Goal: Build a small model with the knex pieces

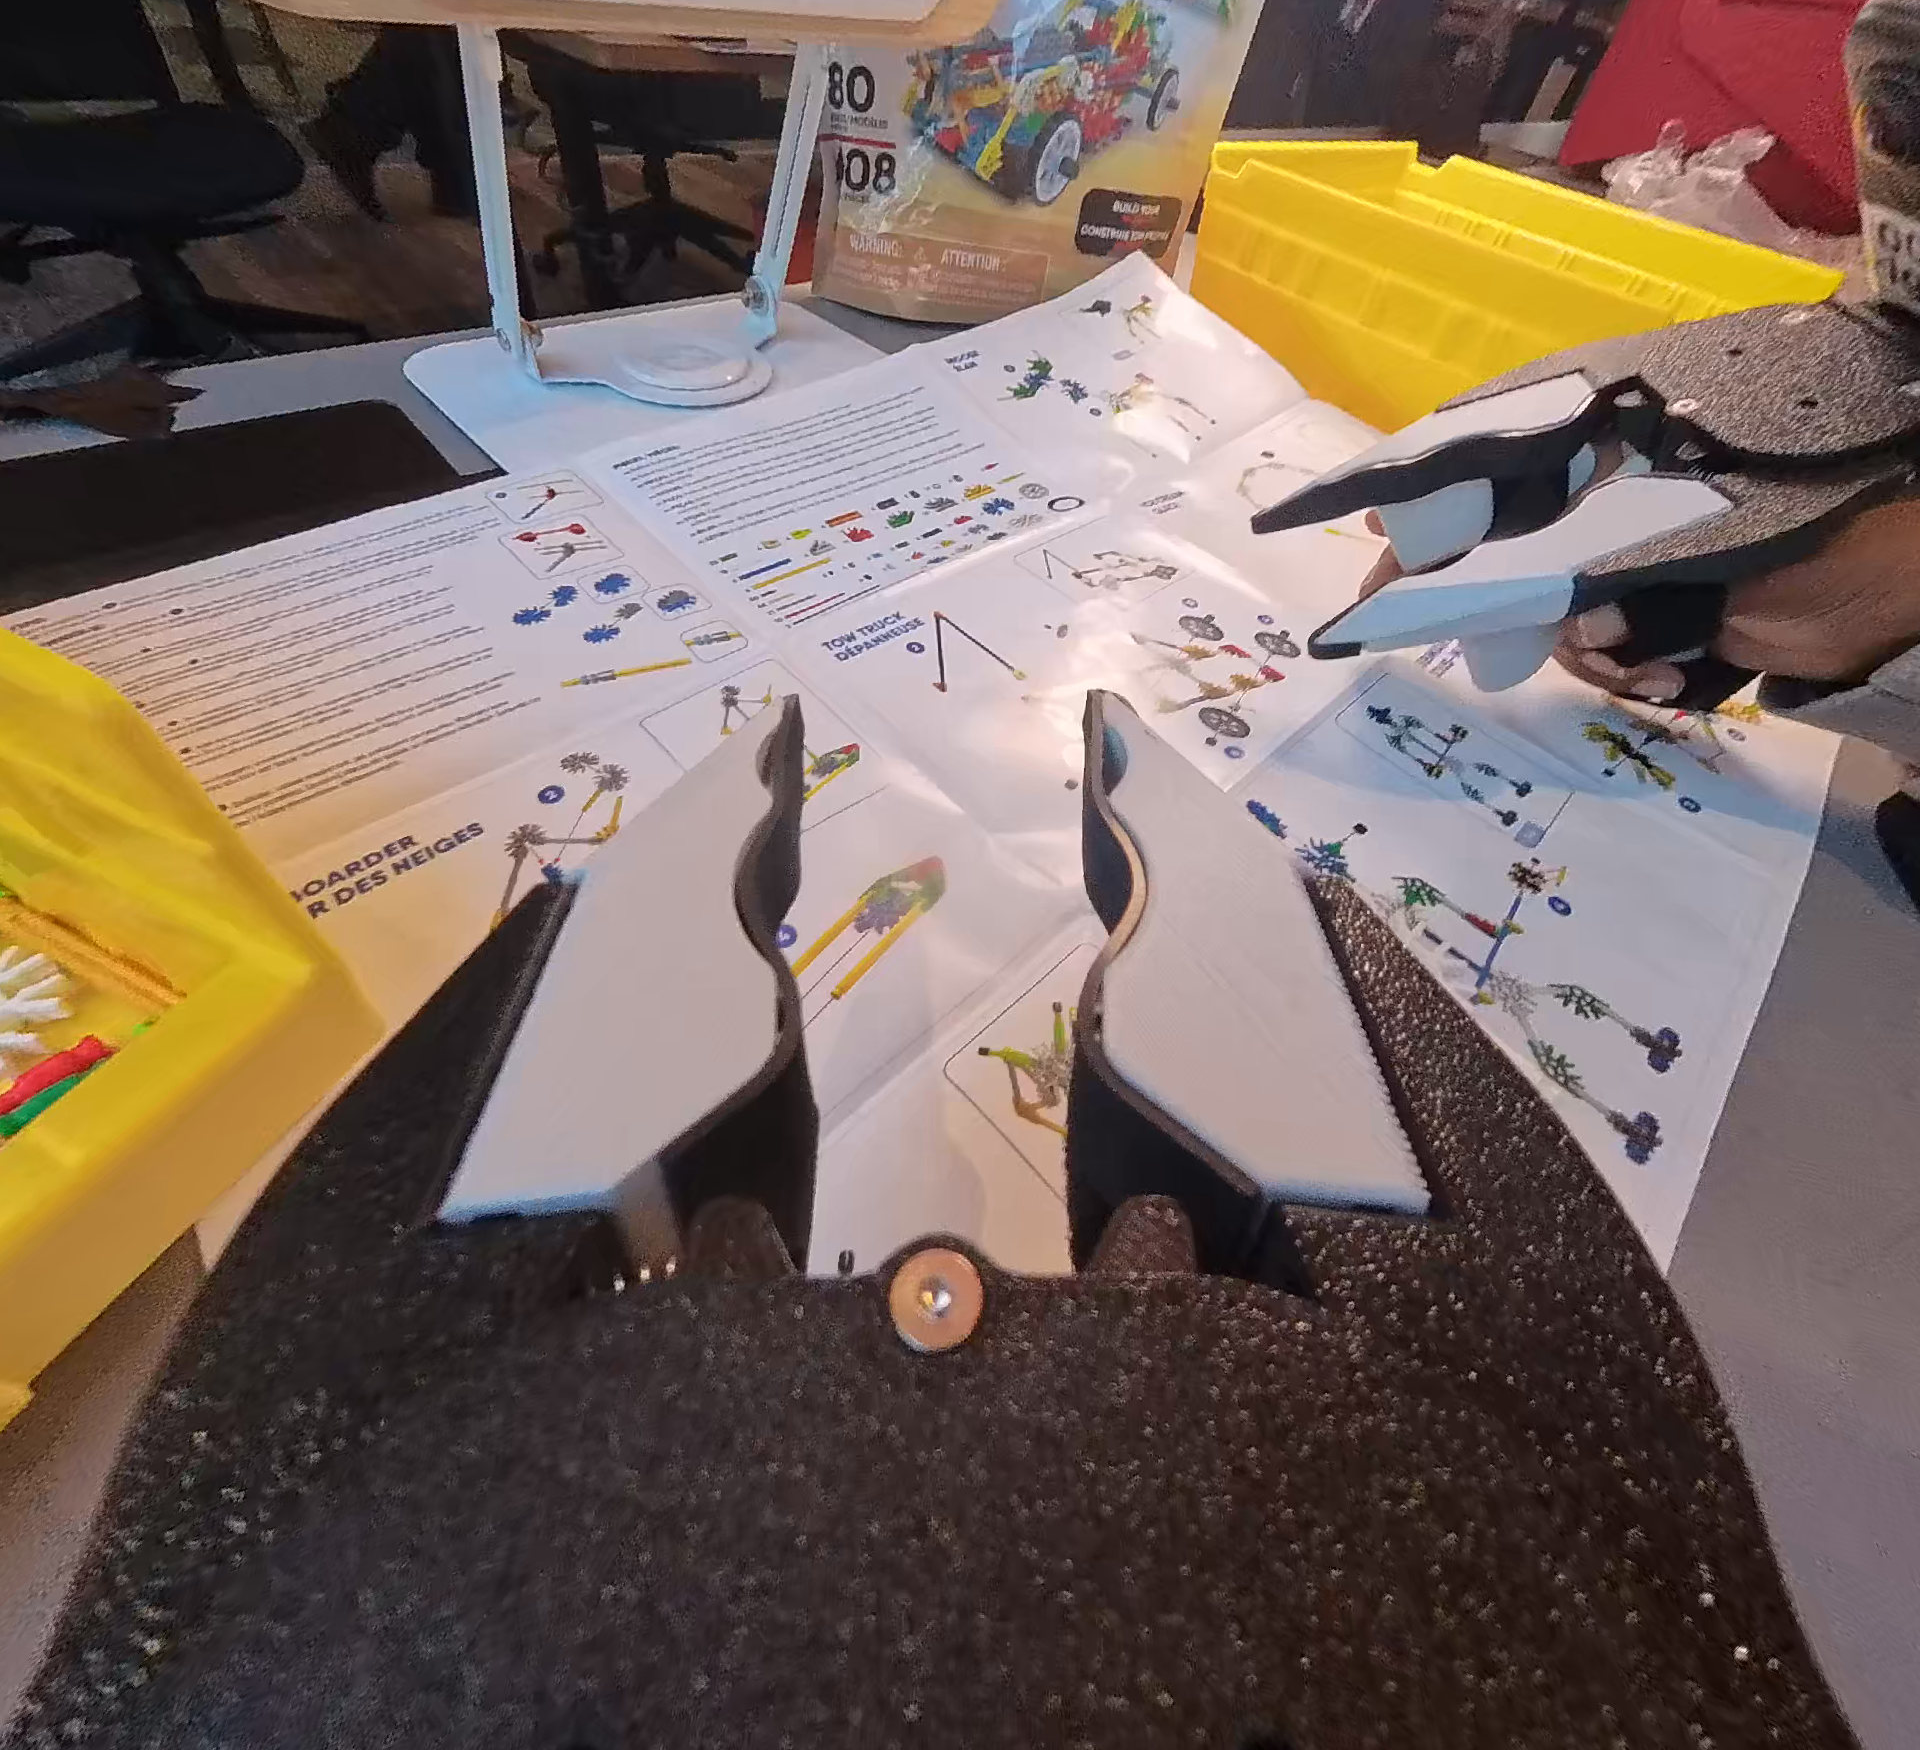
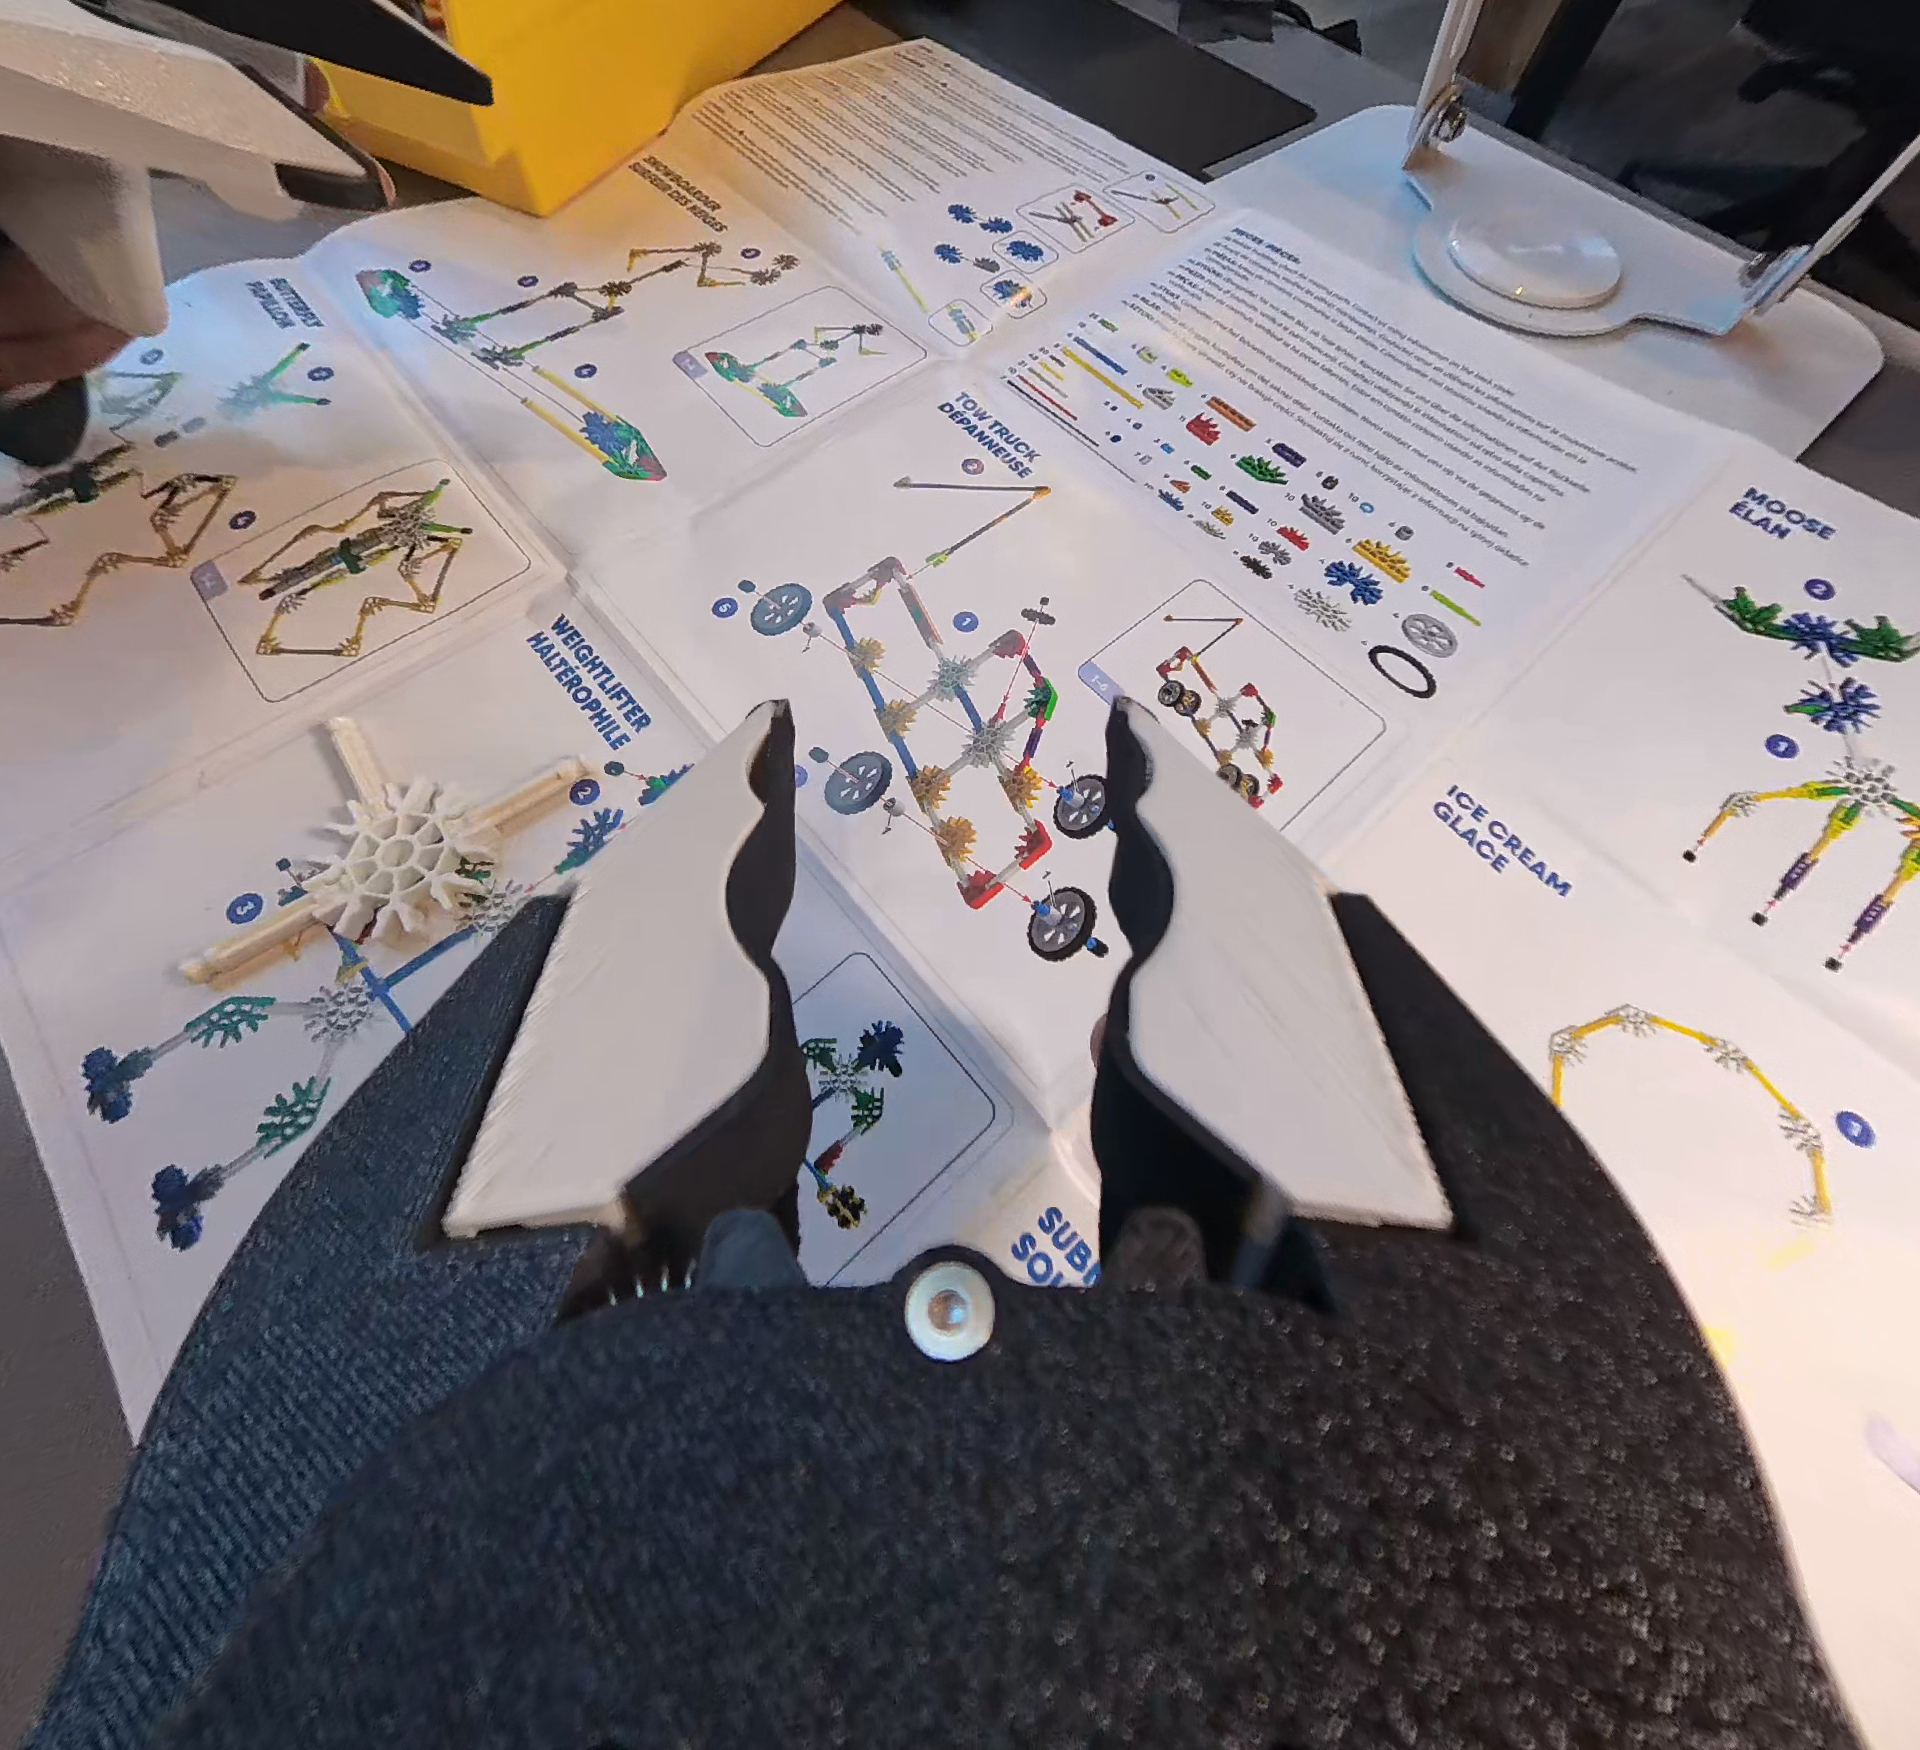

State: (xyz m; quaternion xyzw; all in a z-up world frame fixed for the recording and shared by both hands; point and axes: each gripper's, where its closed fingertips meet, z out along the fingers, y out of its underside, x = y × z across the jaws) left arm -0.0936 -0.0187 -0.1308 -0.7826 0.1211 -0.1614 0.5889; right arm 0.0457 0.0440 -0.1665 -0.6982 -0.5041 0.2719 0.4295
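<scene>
Both jaws gape empty: the left hand-held gripper (image 1: 940,713) hovers over the instruction sheet (image 2: 1195,329) on the desk (image 1: 1766,1337). The right hand-held gripper (image 2: 945,713) hangs near a white snowflake connector with rods (image 2: 400,853). It looks light, rigid plastic; best pinched by a rod.

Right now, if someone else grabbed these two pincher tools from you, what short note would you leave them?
Left gripper: open, empty, above the instruction sheet.
Right gripper: open, empty, above the same sheet; nearest piece is the white snowflake connector with cream rods, lying on the sheet to its left.
Yellow bin of parts at the left gripper's left; second yellow bin at the far side.
Neither gripper holds anything.
</scene>
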